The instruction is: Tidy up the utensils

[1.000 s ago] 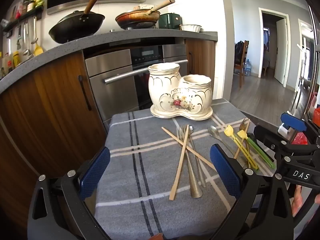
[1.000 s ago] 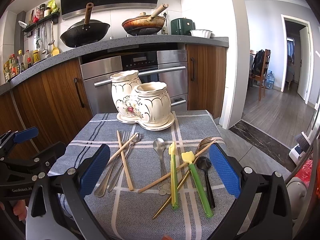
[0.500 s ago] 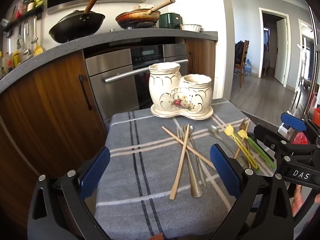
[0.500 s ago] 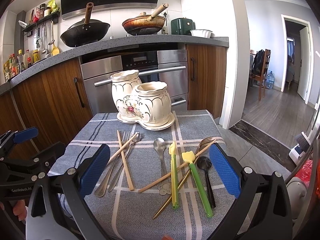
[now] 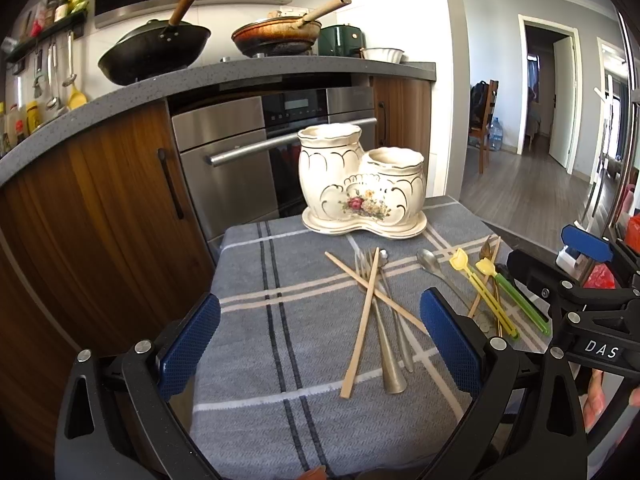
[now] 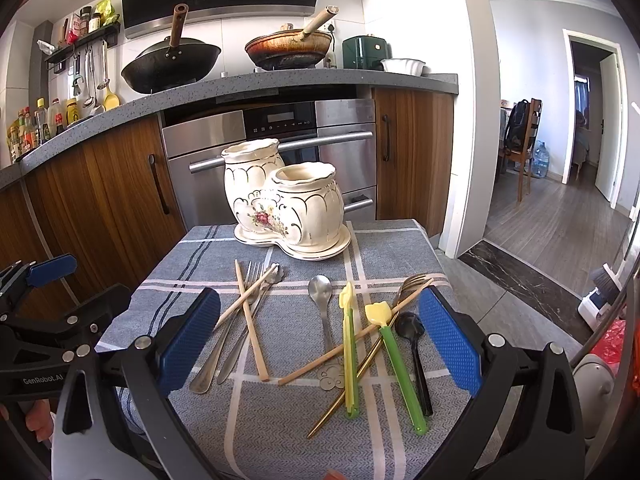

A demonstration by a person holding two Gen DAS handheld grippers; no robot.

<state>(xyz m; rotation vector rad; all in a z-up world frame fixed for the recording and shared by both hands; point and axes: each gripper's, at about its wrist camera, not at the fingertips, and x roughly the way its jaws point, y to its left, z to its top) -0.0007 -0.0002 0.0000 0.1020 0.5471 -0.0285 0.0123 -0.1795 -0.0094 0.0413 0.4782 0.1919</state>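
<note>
A cream ceramic two-cup utensil holder (image 5: 362, 188) (image 6: 282, 204) stands empty at the far side of a small table under a grey plaid cloth (image 5: 280, 320) (image 6: 260, 420). Loose utensils lie in front of it: crossed wooden chopsticks (image 5: 362, 322) (image 6: 250, 322), a silver fork and spoons (image 5: 390, 344) (image 6: 322, 304), yellow and green plastic spoons (image 5: 486, 298) (image 6: 396, 360), a black spoon (image 6: 414, 350) and a gold fork (image 6: 352, 380). My left gripper (image 5: 320, 344) is open and empty above the cloth's near left. My right gripper (image 6: 320, 340) is open and empty above the right pile.
Wooden kitchen cabinets (image 5: 100, 216) and a steel oven (image 6: 280, 140) stand close behind the table. Two woks (image 6: 172, 60) sit on the counter above. The floor drops off at the table's right, with a doorway (image 6: 592, 112) beyond.
</note>
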